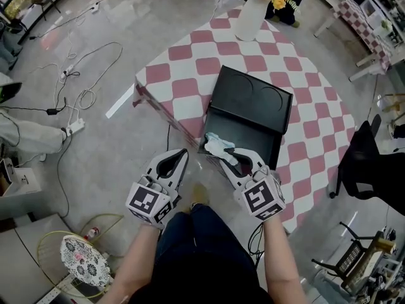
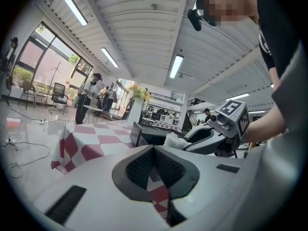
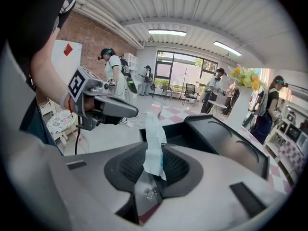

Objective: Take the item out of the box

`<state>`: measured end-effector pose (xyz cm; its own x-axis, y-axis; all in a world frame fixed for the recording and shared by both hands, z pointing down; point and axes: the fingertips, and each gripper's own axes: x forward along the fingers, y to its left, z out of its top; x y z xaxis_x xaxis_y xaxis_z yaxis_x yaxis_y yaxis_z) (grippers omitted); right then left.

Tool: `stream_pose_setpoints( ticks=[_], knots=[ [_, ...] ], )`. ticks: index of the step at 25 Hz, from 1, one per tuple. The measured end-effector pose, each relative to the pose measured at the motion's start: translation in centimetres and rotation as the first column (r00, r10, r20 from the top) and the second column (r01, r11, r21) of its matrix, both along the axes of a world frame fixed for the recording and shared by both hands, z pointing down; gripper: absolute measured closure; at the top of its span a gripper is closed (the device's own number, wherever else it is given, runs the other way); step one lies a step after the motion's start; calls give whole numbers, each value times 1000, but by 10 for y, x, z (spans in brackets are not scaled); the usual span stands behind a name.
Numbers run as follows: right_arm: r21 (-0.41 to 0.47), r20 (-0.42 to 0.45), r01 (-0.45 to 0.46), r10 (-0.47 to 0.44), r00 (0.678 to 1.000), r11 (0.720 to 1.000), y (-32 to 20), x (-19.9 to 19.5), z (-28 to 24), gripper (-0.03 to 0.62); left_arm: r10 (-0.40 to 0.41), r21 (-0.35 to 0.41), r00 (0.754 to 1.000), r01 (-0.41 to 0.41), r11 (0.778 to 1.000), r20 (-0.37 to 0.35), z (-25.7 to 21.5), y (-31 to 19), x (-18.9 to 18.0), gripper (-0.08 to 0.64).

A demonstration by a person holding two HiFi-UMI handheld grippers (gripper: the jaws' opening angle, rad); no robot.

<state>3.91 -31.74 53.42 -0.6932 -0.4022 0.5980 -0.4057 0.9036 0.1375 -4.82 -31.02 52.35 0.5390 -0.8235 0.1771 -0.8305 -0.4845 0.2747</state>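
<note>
A black box (image 1: 253,128) stands open on the pink-and-white checked table (image 1: 183,87), its lid (image 1: 250,94) folded back flat. At the box's near left corner my right gripper (image 1: 224,152) is shut on a crumpled white and pale blue tissue-like item (image 1: 217,144). In the right gripper view the item (image 3: 154,146) stands up between the jaws of this gripper (image 3: 153,170), with the box (image 3: 226,138) behind. My left gripper (image 1: 183,151) hangs over the floor left of the table corner, its jaws shut and empty. In the left gripper view that gripper (image 2: 154,150) faces the item (image 2: 173,141).
A white vase of flowers (image 1: 252,14) stands at the table's far edge. Cables (image 1: 76,100) lie on the floor to the left. A black chair (image 1: 367,163) is right of the table, a round patterned stool (image 1: 85,258) at the near left. People (image 3: 113,76) stand far off.
</note>
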Motion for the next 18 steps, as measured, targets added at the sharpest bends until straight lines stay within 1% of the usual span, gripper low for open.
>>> stream_pose_setpoints(
  ticks=[3, 5, 8, 18],
  knots=[
    [-14, 57, -79, 79, 995, 997, -4, 5, -5, 505, 4, 3, 1000, -4, 1000, 0, 0, 3, -1, 546],
    [-28, 78, -112, 114, 990, 993, -6, 8, -8, 505, 5, 4, 1000, -5, 1000, 0, -2, 4, -1, 547],
    [-42, 105, -150, 154, 982, 988, -5, 12, -14, 506, 4, 8, 1000, -4, 1000, 1, -8, 7, -1, 546],
    [-24, 216, -256, 255, 942, 966, -2, 27, -45, 506, 35, 68, 999, -35, 997, -11, -31, 6, 7, 546]
  ],
)
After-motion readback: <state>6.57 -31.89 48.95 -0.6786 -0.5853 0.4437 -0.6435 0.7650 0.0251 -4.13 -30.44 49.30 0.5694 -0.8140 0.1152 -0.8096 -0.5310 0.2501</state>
